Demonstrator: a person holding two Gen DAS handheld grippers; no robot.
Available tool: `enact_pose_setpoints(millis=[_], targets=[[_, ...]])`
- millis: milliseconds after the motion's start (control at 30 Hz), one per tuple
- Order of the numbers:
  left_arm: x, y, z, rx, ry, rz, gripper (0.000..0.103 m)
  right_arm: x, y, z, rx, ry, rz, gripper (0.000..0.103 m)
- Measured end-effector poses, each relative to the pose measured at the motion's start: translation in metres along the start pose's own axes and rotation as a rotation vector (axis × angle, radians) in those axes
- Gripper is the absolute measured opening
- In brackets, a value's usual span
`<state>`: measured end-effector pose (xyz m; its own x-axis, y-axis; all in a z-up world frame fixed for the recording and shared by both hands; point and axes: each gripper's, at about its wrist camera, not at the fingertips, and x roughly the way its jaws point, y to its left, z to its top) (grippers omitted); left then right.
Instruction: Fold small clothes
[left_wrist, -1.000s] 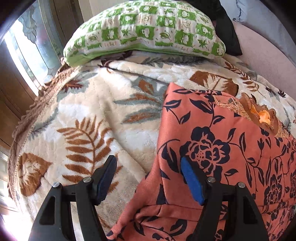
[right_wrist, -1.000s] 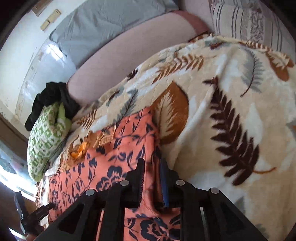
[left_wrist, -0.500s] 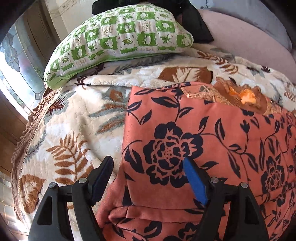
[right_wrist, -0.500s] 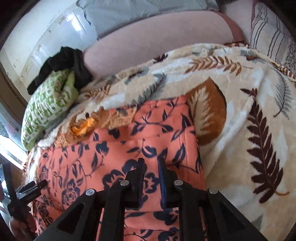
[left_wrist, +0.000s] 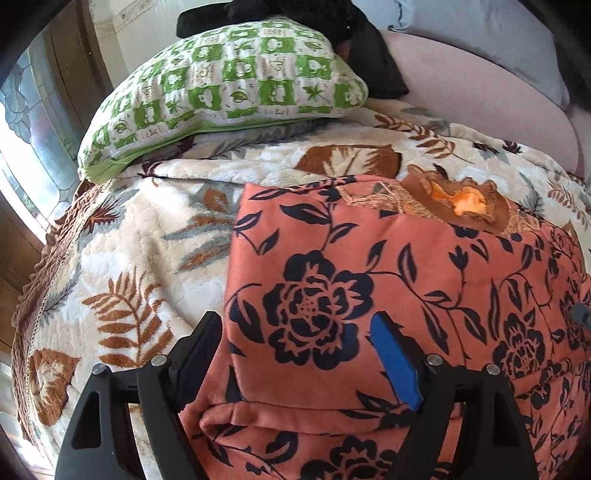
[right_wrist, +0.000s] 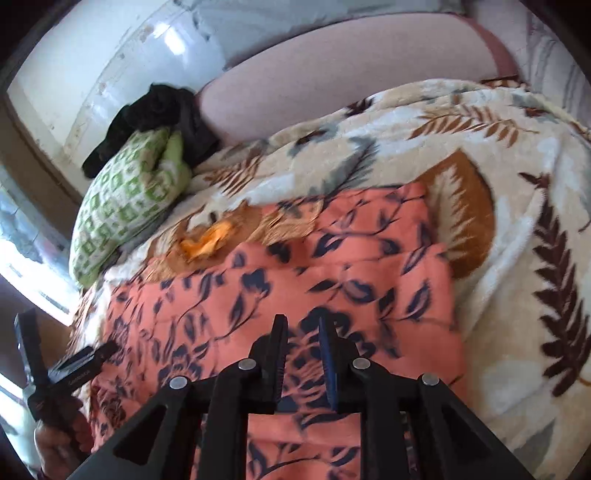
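Left gripper (left_wrist: 295, 345): fingers wide, hovering over the garment (left_wrist: 369, 280), gripping nothing. Right gripper (right_wrist: 303, 354): fingers narrow with a small gap; cloth shows between them, but motion blur means I cannot tell if it is pinched. Garment lies partly folded on the blanket (left_wrist: 140, 236) of the bed, a rolled fold at its near edge, neckline (left_wrist: 458, 199) at the far end.

Risks, as judgement: if the right grip is loose, the fold edge slips and falls crooked. Plush blanket may drag the fabric and bunch it. Left fingers closing here could catch several layers. Pillow (left_wrist: 229, 92) is well clear.
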<state>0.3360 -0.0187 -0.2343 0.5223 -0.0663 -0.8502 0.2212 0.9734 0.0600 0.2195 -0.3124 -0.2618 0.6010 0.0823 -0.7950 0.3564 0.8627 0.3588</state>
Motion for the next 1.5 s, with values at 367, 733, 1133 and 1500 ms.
enact_pose_setpoints(millis=[367, 733, 1133, 1500], targets=[[0.010, 0.002, 0.002, -0.015, 0.049, -0.013, 0.085, 0.016, 0.053, -0.012, -0.171, 0.066, 0.034, 0.021], [0.029, 0.056, 0.002, -0.179, 0.157, 0.006, 0.086, 0.094, 0.115, 0.055, -0.223, 0.083, -0.020, 0.021], [0.020, 0.081, -0.001, -0.157, 0.136, 0.030, 0.086, 0.127, 0.182, 0.030, -0.195, 0.176, 0.116, 0.021], [-0.040, 0.118, -0.054, -0.064, 0.056, -0.013, 0.086, -0.063, 0.030, -0.045, -0.034, 0.124, -0.026, 0.038]])
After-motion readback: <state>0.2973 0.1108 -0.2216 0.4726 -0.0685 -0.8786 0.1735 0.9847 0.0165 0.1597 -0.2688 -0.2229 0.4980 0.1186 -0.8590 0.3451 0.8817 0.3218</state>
